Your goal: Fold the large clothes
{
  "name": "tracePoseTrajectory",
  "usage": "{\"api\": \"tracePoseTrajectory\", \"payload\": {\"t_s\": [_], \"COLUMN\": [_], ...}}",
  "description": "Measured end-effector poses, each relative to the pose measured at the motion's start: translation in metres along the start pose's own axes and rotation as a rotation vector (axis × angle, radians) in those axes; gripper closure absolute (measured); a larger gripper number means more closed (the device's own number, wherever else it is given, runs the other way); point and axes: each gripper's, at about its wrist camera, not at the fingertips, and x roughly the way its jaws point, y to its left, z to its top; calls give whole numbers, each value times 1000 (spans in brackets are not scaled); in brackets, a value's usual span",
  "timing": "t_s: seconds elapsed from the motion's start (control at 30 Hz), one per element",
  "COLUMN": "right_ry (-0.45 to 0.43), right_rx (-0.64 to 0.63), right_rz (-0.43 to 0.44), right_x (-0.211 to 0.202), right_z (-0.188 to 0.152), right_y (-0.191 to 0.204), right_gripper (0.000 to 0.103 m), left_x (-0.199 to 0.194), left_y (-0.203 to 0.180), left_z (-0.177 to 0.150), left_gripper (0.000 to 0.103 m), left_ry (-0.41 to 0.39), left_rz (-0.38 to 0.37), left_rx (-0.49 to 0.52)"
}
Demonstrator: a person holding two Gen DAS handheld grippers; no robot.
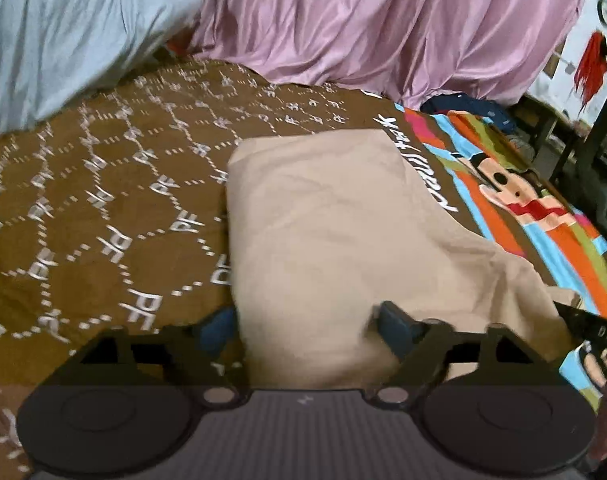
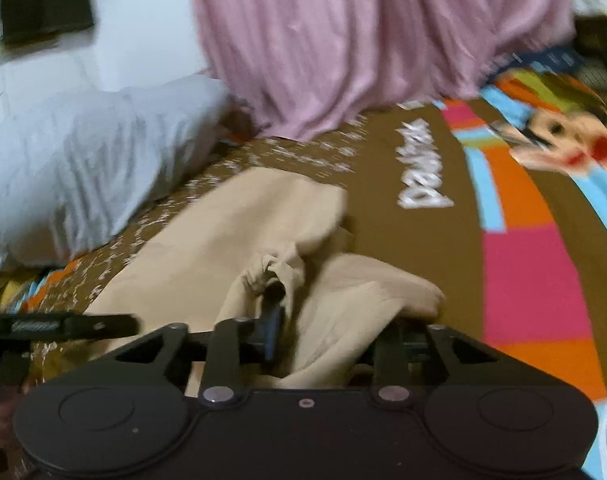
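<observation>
Beige garment (image 1: 343, 240) fills centre frame on my patterned bedspread (image 1: 103, 200); my left gripper (image 1: 307, 320) gapes around it, my right gripper (image 2: 335, 320) straddles a bunched fold, unclosed.

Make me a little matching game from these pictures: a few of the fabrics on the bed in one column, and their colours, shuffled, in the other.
Things:
1. garment being folded
2. draped sheet
3. pillow
4. bedspread

Colours:
A. brown with white letters
B. pale blue-grey
C. beige
D. pink

Pairs: 1-C, 2-D, 3-B, 4-A
</observation>
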Motion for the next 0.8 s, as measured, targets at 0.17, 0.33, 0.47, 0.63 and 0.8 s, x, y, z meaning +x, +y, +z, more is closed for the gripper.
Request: {"api": "tracePoseTrajectory", "payload": {"t_s": [0.17, 0.33, 0.47, 0.63, 0.8], "right_ry": [44, 50, -17, -125, -220], "right_rx": [54, 41, -13, -101, -193], "right_rz": [-92, -149, -140, -102, -77], "right_x": [-15, -42, -74, -124, -184], "right_z": [-12, -24, -18, -14, -21], "right_y": [-13, -9, 8, 37, 66], "right_gripper": [40, 32, 19, 4, 1], "left_x": [-21, -57, -98, -151, -204], "left_y": [0, -7, -16, -31, -47], "left_z": [4, 2, -3, -8, -20], "left_gripper": [10, 3, 1, 1, 1], "left_ry": [35, 40, -17, -90, -178], "left_rz": [41, 73, 87, 122, 147], "left_rx": [-8, -28, -36, -36, -3]}}
